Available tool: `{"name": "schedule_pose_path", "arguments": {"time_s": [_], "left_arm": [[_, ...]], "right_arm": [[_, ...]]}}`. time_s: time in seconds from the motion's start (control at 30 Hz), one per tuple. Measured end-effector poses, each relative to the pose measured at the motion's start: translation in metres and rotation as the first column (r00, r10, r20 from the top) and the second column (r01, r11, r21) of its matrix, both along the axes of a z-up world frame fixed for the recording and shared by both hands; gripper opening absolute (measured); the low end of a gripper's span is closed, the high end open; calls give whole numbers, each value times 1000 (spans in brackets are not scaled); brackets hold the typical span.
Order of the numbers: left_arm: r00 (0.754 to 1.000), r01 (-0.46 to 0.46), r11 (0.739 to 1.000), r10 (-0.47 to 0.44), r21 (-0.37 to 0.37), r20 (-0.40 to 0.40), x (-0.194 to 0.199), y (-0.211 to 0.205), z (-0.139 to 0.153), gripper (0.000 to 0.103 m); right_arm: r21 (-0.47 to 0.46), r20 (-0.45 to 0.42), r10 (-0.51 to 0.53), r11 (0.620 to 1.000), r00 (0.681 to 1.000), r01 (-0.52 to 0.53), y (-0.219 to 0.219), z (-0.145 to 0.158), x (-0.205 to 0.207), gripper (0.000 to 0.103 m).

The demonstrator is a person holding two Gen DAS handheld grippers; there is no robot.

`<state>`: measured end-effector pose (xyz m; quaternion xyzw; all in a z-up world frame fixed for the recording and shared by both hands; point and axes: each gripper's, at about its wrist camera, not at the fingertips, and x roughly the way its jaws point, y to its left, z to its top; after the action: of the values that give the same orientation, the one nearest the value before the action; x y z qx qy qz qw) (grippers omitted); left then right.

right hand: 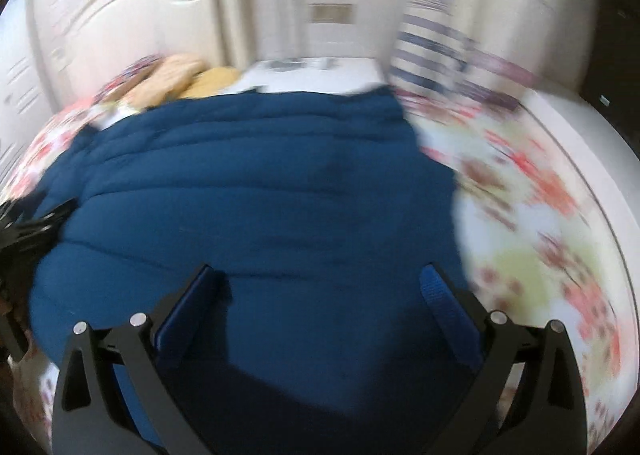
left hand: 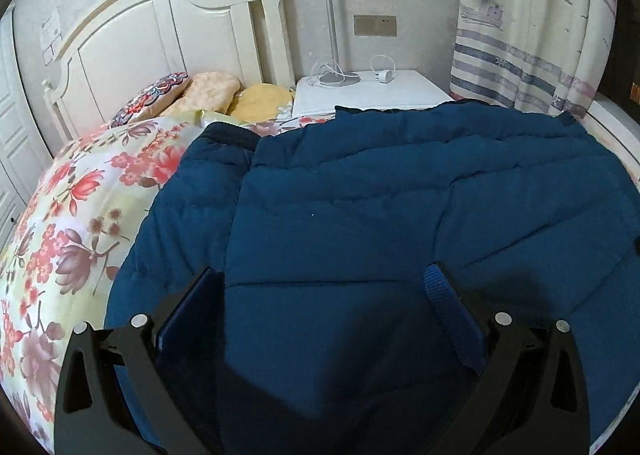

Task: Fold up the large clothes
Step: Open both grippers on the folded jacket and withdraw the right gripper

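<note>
1. Black fingers with blue pads: the left gripper (left hand: pixel 324 275) stands wide apart with nothing between its jaws, poised above one dark blue quilted coat (left hand: pixel 380 207).
2. The right gripper (right hand: pixel 320 275) is likewise spread wide and holds nothing, over the same coat (right hand: pixel 248 183); that view is blurred.
3. The coat lies flat on the floral bedspread (left hand: pixel 80 215), its long axis running from the grippers toward the headboard (left hand: pixel 160 35). One sleeve (left hand: pixel 180 199) lies along its left side.
4. Three pillows (left hand: pixel 208 93) are heaped at the headboard.
5. One white nightstand (left hand: pixel 372 95) stands beside the bed, bearing one lamp (left hand: pixel 332 23) and one charger (left hand: pixel 385 77).
6. A sailboat-print curtain (left hand: pixel 532 27) hangs to the right.
</note>
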<state>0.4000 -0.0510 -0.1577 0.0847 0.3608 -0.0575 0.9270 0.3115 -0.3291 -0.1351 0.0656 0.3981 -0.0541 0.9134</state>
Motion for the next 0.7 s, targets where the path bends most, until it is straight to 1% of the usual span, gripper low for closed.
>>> {"name": "schedule_pose_path", "arguments": {"time_s": [0.03,0.07,0.17,0.23,0.27,0.3,0.33,0.37,0.43,0.5,0.53,0.6,0.7], "left_arm": [[1000,-5,1000,5,14,5,-1,-2,-1,99],[1000,-9,1000,8,26,11,-1,-3,-1,99],[1000,-15,999,14,46,24,-4,-5,-3,99],[1000,-15,999,14,44,23,-5,-5,-3,99],[1000,-14,999,13,43,23,-5,-5,-3,99],[1000,-14,999,13,42,22,-5,-5,-3,99],[1000,-13,999,12,43,22,-5,-5,-3,99],[1000,-13,999,12,42,22,-6,-5,-3,99],[1000,-12,999,11,41,22,-6,-4,-3,99],[1000,-11,999,11,42,22,-5,-4,-3,99],[1000,-11,999,10,40,22,-5,-4,-3,99],[1000,-10,999,9,37,20,-5,-3,-3,99],[1000,-7,1000,6,31,18,-5,-3,-3,99]], "right_arm": [[25,-1,-10,1000,1000,10,-5,-3,-6,101],[60,5,-43,997,999,42,-12,-2,-19,101],[107,41,-84,991,996,79,-16,3,-55,101],[203,85,-93,976,992,74,-22,3,-84,101],[260,99,-92,963,991,64,-26,1,-101,101],[301,94,-84,952,992,52,-28,-1,-107,101],[368,85,-70,929,994,34,-30,-5,-115,101],[412,81,-65,911,995,26,-33,-7,-120,101],[510,53,-53,860,997,19,-35,-20,-131,101],[548,16,-37,836,999,22,-30,-30,-129,101],[558,14,-38,830,999,24,-30,-34,-126,101],[550,25,-55,834,998,32,-29,-34,-119,101],[561,31,-55,827,998,28,-29,-35,-98,101]]}}
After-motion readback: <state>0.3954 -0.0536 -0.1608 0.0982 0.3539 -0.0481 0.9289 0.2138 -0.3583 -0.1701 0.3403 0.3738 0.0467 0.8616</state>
